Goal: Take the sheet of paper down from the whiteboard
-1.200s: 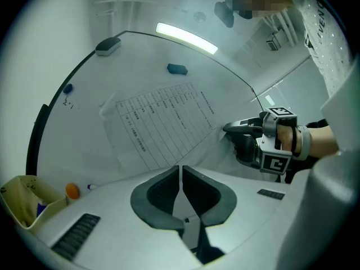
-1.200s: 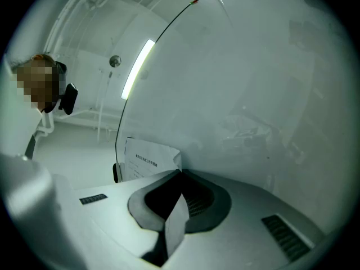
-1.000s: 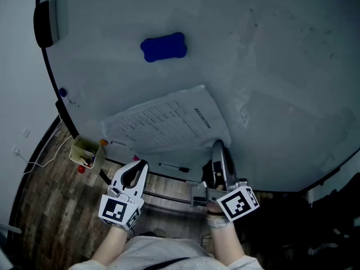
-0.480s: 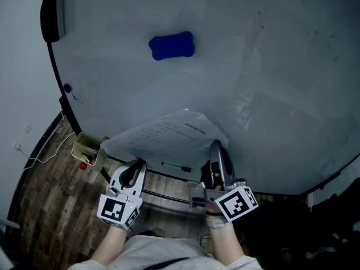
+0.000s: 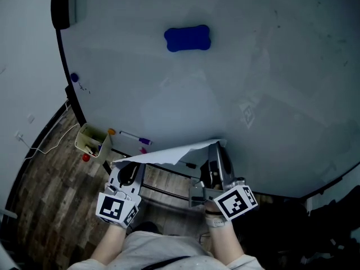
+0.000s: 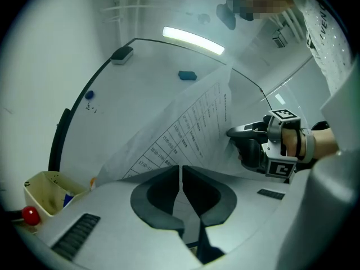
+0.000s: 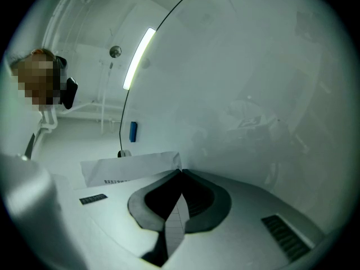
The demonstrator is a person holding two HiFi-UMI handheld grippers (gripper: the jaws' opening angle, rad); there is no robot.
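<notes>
Both claws have the sheet of paper and it hangs clear of the whiteboard, stretched between them just in front of the board's lower edge. From above it looks almost edge-on, a thin pale band with its printed table facing down. The left gripper has its jaws pressed together on the sheet's left part; in the left gripper view the two dark pads meet with the paper running through the seam and fanning out beyond, rows of print readable as lines only. The right gripper is pinched tight on the opposite edge, and its own view shows the jaws closed with a strip of the sheet caught between them and the rest sticking out to the left. From the left gripper view the right gripper is seen biting the sheet's far edge. Higher on the board sits a blue block, well apart from the paper, and a black eraser clings near the top left corner. A marker lies on the ledge beside a small bin at the board's lower left, above the wooden floor.
</notes>
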